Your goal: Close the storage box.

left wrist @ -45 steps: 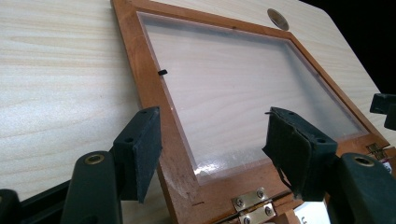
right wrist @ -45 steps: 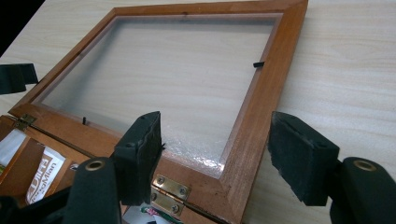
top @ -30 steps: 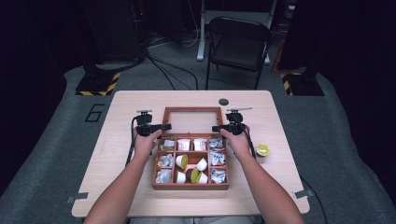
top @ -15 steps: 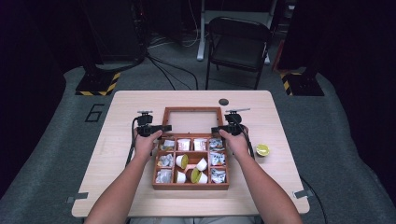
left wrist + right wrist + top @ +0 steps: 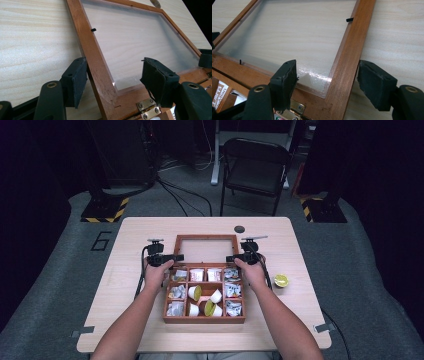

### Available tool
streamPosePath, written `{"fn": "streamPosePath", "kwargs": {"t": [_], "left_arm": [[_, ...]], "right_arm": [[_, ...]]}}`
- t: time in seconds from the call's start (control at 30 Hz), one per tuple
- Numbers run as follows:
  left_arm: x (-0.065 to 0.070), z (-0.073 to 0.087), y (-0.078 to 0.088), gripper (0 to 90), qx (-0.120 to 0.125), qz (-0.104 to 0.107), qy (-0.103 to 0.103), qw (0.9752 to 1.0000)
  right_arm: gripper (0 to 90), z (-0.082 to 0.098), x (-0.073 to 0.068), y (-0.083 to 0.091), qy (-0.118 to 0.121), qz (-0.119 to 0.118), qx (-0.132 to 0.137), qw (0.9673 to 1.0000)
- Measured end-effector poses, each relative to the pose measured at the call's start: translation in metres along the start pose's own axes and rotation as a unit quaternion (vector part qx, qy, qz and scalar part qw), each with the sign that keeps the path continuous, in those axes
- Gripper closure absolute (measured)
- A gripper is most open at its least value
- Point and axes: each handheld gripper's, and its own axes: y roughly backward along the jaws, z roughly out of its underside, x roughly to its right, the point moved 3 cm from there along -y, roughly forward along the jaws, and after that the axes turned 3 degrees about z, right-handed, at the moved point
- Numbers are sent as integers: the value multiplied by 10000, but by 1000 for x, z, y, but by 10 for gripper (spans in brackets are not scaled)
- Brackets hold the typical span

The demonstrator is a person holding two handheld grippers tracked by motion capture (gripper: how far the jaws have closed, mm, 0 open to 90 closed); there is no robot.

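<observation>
Both tools [image 5: 176,257] [image 5: 231,258] astride lid [image 5: 206,238], seemingly unclamped

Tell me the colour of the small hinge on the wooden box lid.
Brass gold; the small metal hinge shows best in the left gripper view.

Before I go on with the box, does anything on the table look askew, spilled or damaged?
One thing: in the wooden box, the centre compartments hold small white cups tipped on their sides, jumbled rather than upright. A lime half sits loose on the table. Nothing looks spilled.
</observation>
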Motion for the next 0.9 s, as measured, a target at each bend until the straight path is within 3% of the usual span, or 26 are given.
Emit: {"fn": "streamPosePath", "kwargs": {"t": [0.9], "left_arm": [[-4, 2, -5, 369, -17, 50, 199, 9998]], "right_arm": [[282, -3, 2, -5, -97, -79, -38, 9999]]}}
